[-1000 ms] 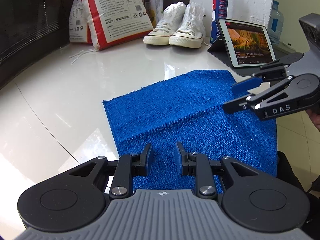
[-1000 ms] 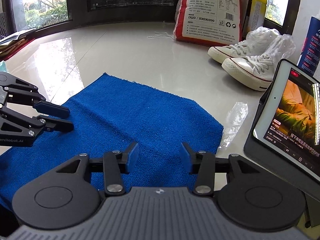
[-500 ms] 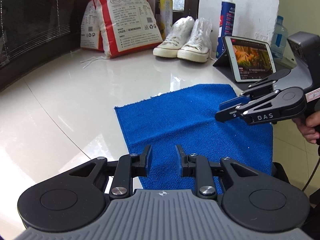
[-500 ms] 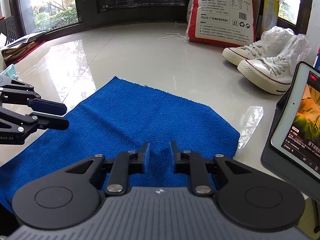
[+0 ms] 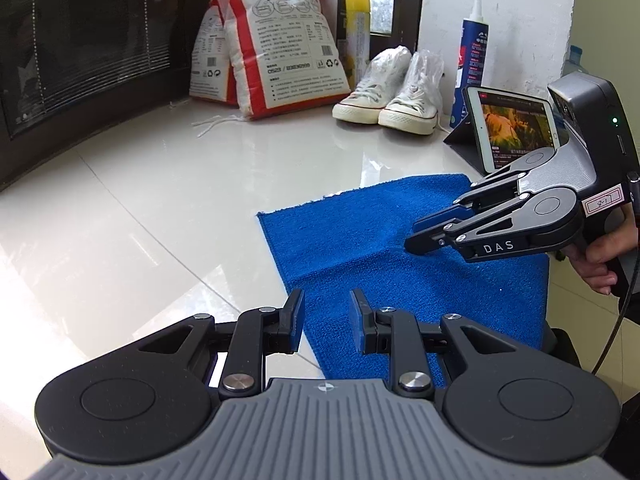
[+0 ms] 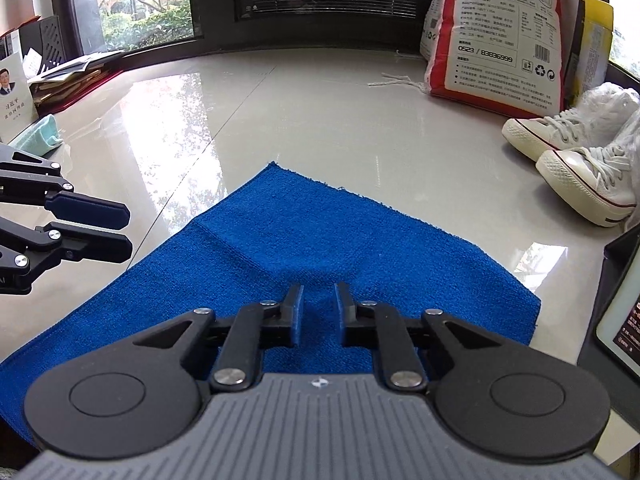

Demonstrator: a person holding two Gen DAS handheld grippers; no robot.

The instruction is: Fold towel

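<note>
Meanwhile both grippers, left (image 5: 326, 314) and right (image 6: 319, 308), hover fingers apart over the blue towel (image 6: 304, 236).

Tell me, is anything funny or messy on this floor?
Yes, a little. The white sneakers have clear plastic bags stuffed around their tops. A loose white string trails from the big red-and-white sack. The blue towel has one raised crease but isn't torn.

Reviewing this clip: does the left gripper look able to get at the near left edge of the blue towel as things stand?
Probably yes. The left gripper hangs right over the towel's left edge with nothing between them, and the right gripper sits off to the other side.
</note>
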